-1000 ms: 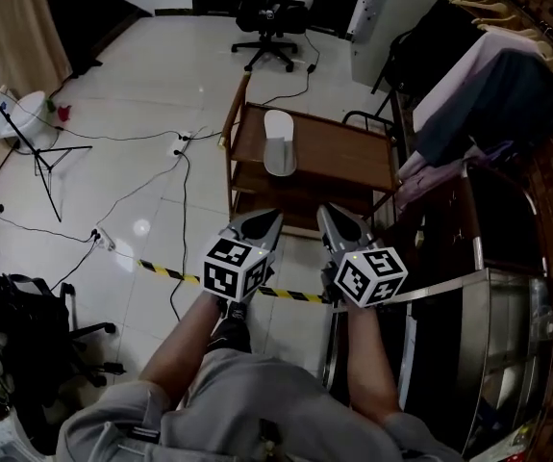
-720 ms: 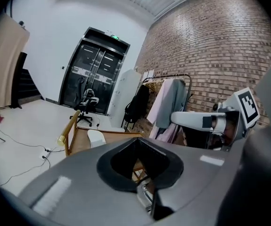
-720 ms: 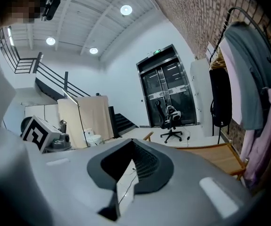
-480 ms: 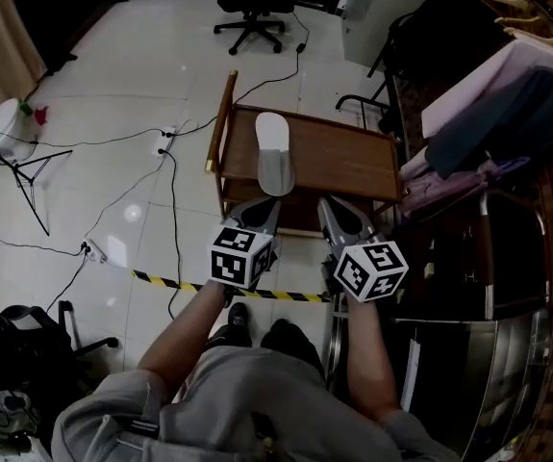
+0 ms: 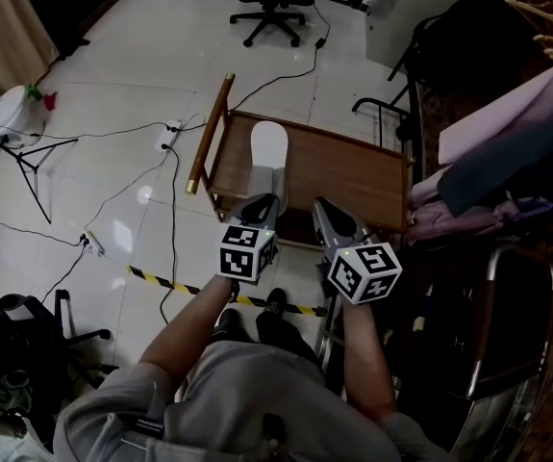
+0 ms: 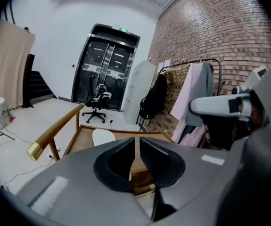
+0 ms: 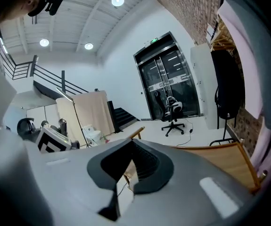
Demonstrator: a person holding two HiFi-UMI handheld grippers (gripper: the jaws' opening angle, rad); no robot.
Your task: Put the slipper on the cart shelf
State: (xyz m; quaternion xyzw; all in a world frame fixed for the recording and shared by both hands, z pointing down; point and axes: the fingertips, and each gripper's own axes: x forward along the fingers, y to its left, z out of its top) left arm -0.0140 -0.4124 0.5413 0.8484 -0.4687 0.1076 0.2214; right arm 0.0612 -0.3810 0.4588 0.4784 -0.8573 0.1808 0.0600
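Wooden cart (image 5: pixel 345 169), glossy tiled floor (image 5: pixel 132 85)

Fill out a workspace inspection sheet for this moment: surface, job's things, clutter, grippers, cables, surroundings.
Surface: wooden cart shelf, bare apart from the slipper.
Job's things: white slipper lies on the shelf, toward the end with the handle bar.
Clutter: nothing seen on the shelf.
Grippers: left gripper has its jaws a narrow slit apart; they have just been opening, and nothing is between them. Right gripper has its jaws together and is empty. Neither touches the slipper.
Cables: several run loose over the floor left of the cart, meeting at a power strip.
Surroundings: office chair beyond the cart, hanging clothes at the right, striped floor tape in front of the cart.
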